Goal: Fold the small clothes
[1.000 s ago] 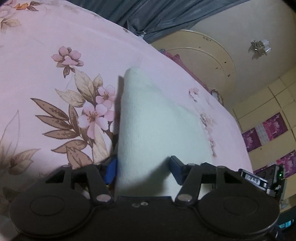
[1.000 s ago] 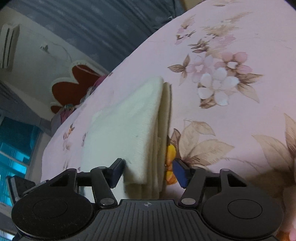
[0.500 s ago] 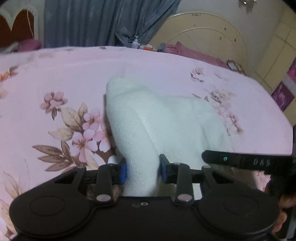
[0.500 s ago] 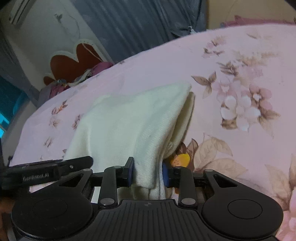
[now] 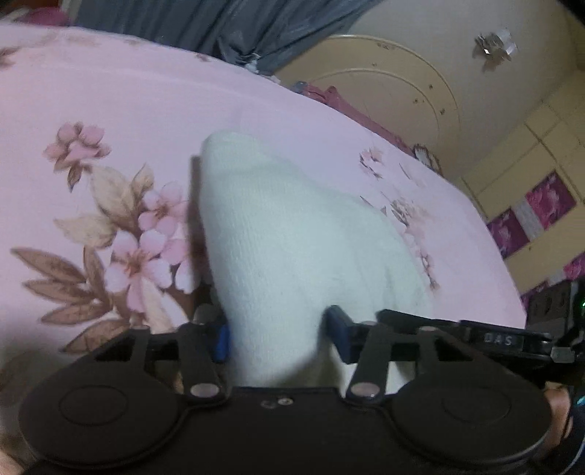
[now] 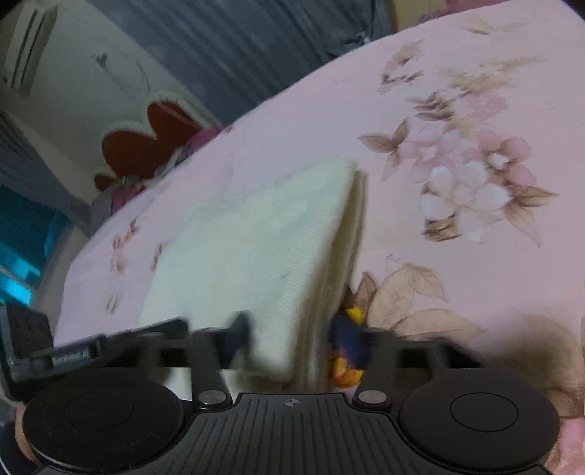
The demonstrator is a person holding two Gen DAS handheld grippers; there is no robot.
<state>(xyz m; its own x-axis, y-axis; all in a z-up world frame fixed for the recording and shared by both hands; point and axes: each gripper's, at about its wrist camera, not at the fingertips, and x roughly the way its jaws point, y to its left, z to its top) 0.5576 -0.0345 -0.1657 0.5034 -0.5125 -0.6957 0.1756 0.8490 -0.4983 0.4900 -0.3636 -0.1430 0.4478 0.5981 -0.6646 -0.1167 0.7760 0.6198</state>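
Left gripper [image 5: 278, 334]: jaws parted wider than the cloth's near corner, which sits between them; the left finger looks to touch the cloth, the right finger stands clear of it, so nothing is clamped.
Right gripper [image 6: 292, 338]: motion-blurred; jaws apart on either side of the cloth's other near corner, with the stacked edge between them; whether either finger touches cannot be told.
Cloth [image 5: 292, 237]: white knit, already folded into several layers, lying on the sheet and running away from both grippers; its long axis points roughly straight ahead of the jaws.
Key relation: the cloth's near edge lies inside both jaw gaps, one corner each, so neither gripper is nearer; the far end is well beyond the cloth's middle.
Likely next step: judged as either a release after a fold or a fresh pinch of the near corners.
Sheet [image 5: 146, 109]: pink, flower-printed, under the cloth and spreading past it.
Curtain [image 5: 219, 22]: grey, beyond the sheet's far edge.
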